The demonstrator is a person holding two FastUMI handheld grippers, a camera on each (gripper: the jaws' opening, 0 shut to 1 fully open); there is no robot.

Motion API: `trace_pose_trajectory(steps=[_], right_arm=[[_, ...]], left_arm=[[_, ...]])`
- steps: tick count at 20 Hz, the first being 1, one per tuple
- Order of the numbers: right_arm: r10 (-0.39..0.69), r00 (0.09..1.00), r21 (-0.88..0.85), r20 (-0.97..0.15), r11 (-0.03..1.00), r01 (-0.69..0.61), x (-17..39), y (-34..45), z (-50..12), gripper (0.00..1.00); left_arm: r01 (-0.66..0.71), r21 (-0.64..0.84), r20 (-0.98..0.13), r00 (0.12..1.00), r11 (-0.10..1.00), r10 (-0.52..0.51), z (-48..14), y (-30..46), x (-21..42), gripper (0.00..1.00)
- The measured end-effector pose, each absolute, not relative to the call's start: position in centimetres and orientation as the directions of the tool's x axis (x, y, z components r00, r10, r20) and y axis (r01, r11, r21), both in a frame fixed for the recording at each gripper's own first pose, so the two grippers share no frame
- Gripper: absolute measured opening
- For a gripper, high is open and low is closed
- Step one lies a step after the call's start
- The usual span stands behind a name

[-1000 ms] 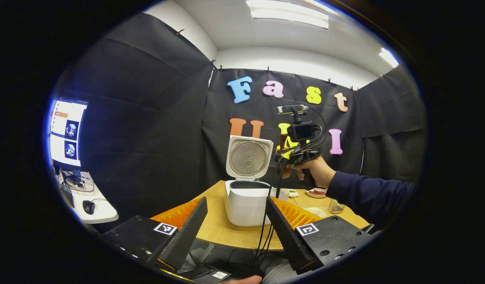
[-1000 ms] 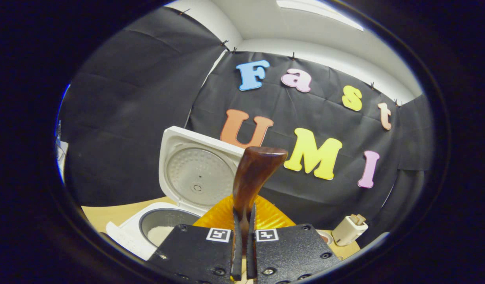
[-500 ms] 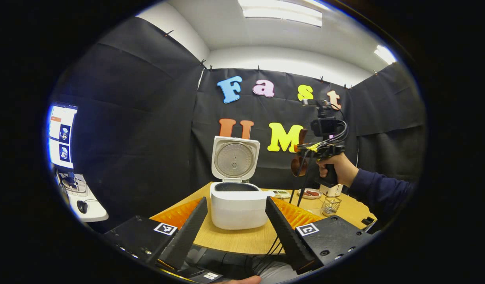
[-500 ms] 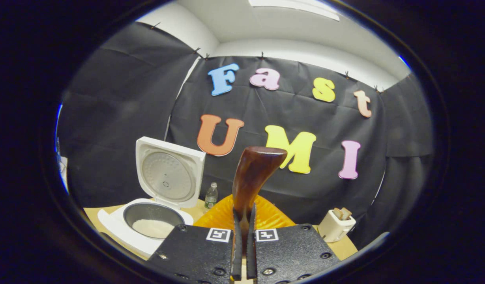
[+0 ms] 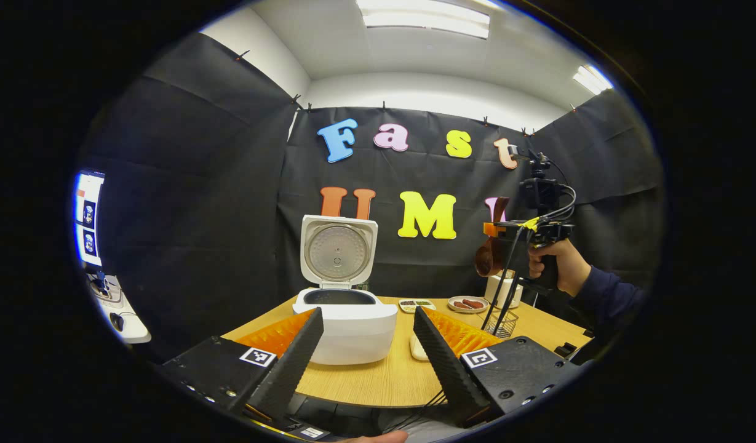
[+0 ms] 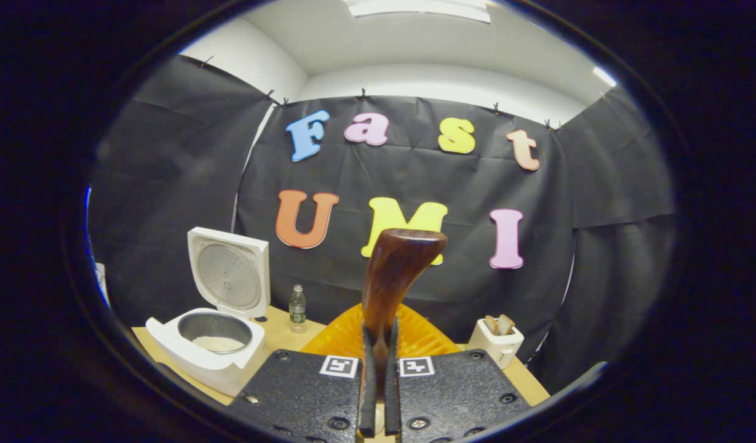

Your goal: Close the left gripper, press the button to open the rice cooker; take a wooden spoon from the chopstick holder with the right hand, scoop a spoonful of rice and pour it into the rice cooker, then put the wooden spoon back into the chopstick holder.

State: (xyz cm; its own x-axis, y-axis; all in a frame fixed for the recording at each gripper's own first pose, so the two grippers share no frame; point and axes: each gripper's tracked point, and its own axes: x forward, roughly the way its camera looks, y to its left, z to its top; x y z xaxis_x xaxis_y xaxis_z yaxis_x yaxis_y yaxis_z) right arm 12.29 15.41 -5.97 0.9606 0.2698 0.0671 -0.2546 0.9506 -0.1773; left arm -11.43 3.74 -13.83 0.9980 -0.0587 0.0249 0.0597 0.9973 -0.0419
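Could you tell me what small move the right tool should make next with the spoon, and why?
Probably lower the right tool toward the wire chopstick holder beneath it. The rice cooker stands open with rice inside, and the tool is shut on the wooden spoon, held off to the cooker's side above the holder, so putting the spoon back seems to be what remains.

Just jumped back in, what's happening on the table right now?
The rice cooker sits open on the table, lid up, with white rice in its pot. The right gripper has its jaws shut on the handle of the wooden spoon and holds it in the air off to the cooker's right, above the wire chopstick holder. The left gripper hangs open in front of the cooker, holding nothing.
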Motion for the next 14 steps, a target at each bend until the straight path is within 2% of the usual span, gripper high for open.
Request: trace_pose_trajectory(steps=[8, 14], right_arm=[[0.183, 0.983, -0.101, 0.001, 0.978, -0.182, 14.6, 6.7, -9.3, 0.12], [0.115, 0.99, -0.046, -0.087, 0.992, -0.12, 18.2, 2.1, -14.5, 0.13]], left_arm=[[0.044, -0.078, 0.028, 0.999, 0.996, -0.042, -14.0, 2.0, -9.4, 0.94], [0.036, -0.078, 0.054, 0.998, 0.996, -0.032, -13.9, 1.4, -8.5, 0.94]])
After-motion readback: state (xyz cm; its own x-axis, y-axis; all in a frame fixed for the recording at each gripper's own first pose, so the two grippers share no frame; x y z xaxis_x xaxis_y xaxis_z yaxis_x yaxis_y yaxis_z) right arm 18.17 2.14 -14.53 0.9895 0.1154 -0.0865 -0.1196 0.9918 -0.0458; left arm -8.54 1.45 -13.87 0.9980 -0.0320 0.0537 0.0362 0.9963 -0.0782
